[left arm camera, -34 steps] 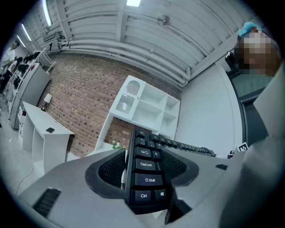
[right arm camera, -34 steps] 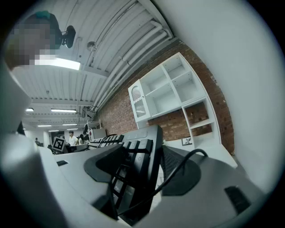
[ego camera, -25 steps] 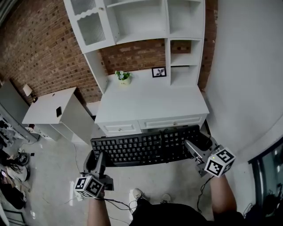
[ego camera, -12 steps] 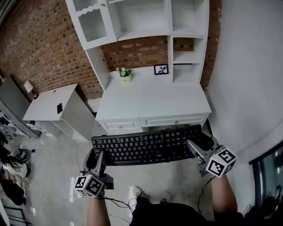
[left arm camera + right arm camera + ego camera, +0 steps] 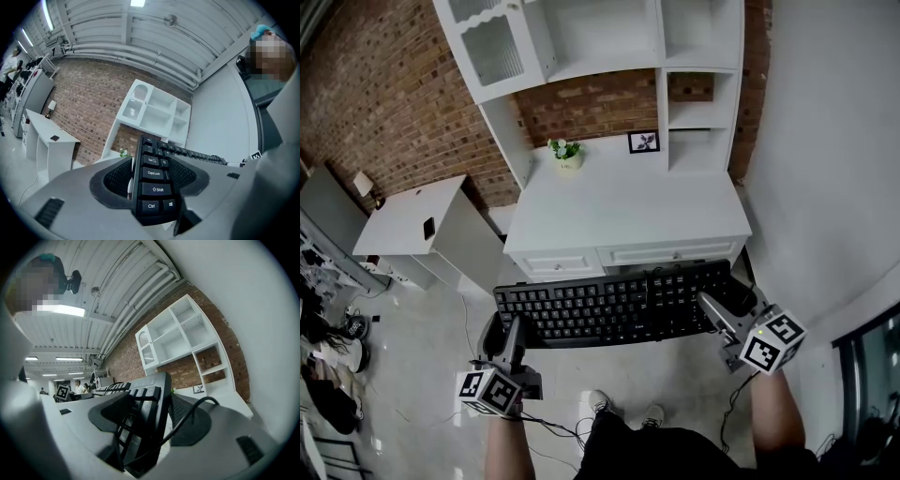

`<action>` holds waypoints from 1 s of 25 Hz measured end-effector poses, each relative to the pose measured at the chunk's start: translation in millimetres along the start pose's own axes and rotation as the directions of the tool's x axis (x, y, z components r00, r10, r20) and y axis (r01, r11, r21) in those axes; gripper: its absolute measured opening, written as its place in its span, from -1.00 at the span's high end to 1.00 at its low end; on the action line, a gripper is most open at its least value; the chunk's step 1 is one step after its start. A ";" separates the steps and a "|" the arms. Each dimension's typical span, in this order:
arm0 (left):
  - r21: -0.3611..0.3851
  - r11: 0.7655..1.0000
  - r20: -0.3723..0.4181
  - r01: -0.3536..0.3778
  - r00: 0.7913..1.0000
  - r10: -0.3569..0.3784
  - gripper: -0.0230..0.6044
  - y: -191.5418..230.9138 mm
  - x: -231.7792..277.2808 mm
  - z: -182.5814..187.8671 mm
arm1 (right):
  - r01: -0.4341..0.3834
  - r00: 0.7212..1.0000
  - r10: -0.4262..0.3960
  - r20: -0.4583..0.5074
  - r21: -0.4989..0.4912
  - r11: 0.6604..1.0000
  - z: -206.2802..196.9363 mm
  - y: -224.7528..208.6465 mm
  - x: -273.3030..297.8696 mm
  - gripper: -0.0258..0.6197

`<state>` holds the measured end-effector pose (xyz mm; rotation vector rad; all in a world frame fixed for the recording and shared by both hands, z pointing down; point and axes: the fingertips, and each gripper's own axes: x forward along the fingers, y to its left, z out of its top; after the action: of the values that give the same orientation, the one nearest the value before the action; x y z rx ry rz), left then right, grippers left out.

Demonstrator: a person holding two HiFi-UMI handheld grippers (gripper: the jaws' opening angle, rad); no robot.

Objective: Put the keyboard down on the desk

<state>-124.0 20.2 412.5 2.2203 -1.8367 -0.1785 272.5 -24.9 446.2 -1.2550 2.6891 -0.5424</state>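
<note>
Both ends of the keyboard (image 5: 614, 305) are clamped: my left claw (image 5: 508, 330) on the Ctrl end, my right claw (image 5: 712, 309) on the other, where a cable (image 5: 187, 420) crosses and partly hides the keys. The keyboard hangs level above the floor, just before the drawers (image 5: 623, 258), not on the tabletop (image 5: 623, 206). Farther back stand a plant (image 5: 567, 153) and frame (image 5: 644, 142), under shelves (image 5: 609, 37) cut off above.

The head camera looked steeply down, white wooden desk (image 5: 628, 208) at 12 o'clock. The left gripper (image 5: 508, 330) and right gripper (image 5: 712, 307) cameras looked upward, close along their jaws; all shared the long black keyboard (image 5: 619, 305) and white shelf hutch (image 5: 659, 56).
</note>
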 end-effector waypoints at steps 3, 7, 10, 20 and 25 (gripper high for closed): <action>0.003 1.000 0.011 0.013 1.000 -0.013 0.11 1.8 4.9 1.1 | -0.003 1.000 0.003 0.000 -0.022 1.000 5.7 -0.8 2.4 0.06; -0.003 1.000 0.012 0.022 1.000 -0.022 0.11 3.8 9.1 0.2 | 0.007 1.000 -0.007 -0.002 -0.036 0.999 9.2 1.0 3.6 0.06; -0.006 1.000 0.010 0.029 1.000 -0.029 0.11 6.9 11.8 -2.9 | 0.022 1.000 -0.022 0.009 -0.015 1.000 2.4 0.1 3.0 0.06; -0.015 0.998 0.016 0.063 0.998 -0.063 0.11 17.7 26.2 -16.2 | 0.053 0.998 -0.053 0.024 -0.022 0.998 -6.4 -2.8 5.6 0.06; -0.024 0.997 -0.002 0.071 0.997 -0.071 0.11 39.9 63.7 -11.5 | 0.070 0.998 -0.069 0.013 -0.032 0.997 0.1 -13.4 43.0 0.06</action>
<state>-146.3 -47.7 438.6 2.2694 -1.7458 -0.2092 254.4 -65.6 452.7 -1.3603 2.6634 -0.5003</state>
